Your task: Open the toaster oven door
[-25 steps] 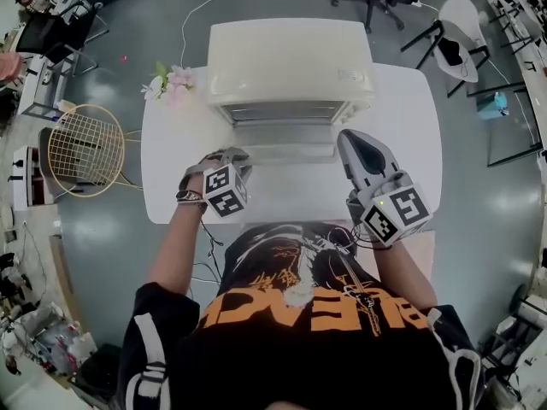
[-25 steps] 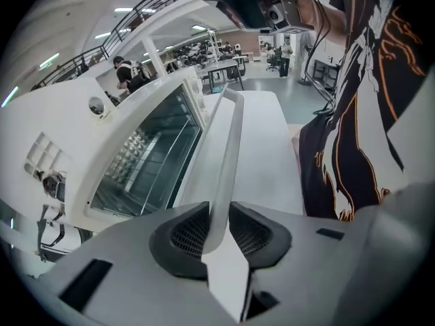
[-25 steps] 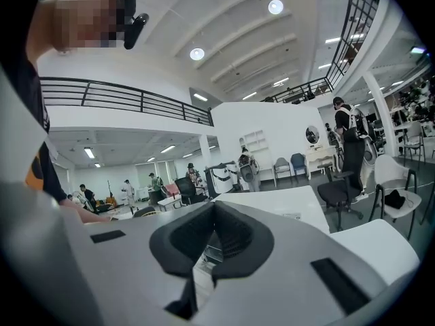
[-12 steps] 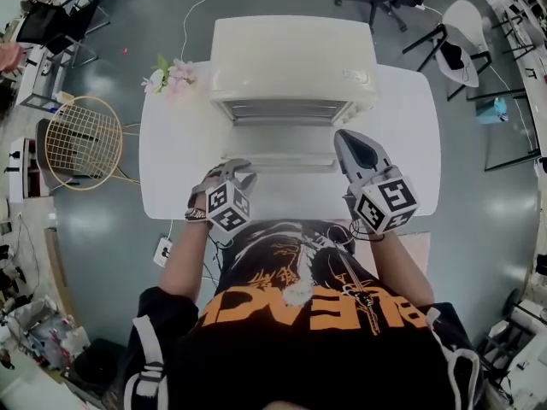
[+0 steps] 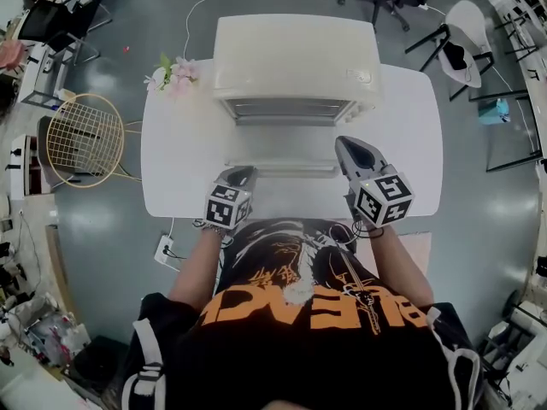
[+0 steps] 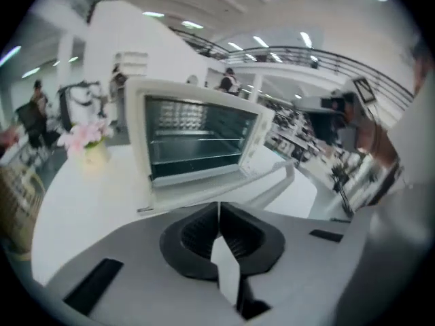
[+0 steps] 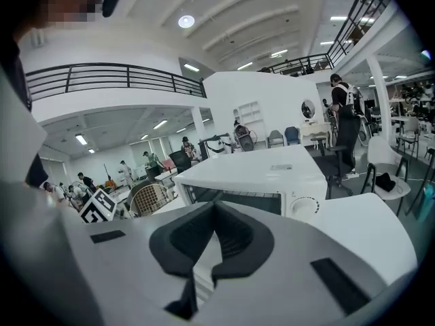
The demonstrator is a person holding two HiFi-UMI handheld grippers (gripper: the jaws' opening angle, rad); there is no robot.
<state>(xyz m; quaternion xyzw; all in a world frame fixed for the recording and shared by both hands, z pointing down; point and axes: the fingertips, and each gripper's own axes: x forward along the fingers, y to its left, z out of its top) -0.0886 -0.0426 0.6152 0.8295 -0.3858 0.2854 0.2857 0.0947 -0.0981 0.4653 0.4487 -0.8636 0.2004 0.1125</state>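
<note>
Toaster oven door (image 5: 286, 155) was already dropped flat, sticking out of the front of the toaster oven (image 5: 295, 58) toward me, mid-frame in the head view. So I'd call the job basically done at that point. In the left gripper view you could look straight in at the racks, with the handle (image 6: 275, 180) running along the door's free edge, right of centre.

My left gripper (image 5: 242, 174) sat at the lower left of the door, just short of it, fingers (image 6: 204, 233) closing with the tips about met and nothing between them. My right gripper (image 5: 349, 145) was by the door's right corner, fingers clenched on nothing too, as far as its own view showed.

Handling-wise, my guess: stiff hinged glass and metal, not heavy, but probably sprung, so it may drop or snap if let go mid-swing. The handle bar is the place to grab, near its middle so the door doesn't twist. The oven looked light enough to slide on the smooth white bench (image 5: 175, 173) if yanked.
</note>
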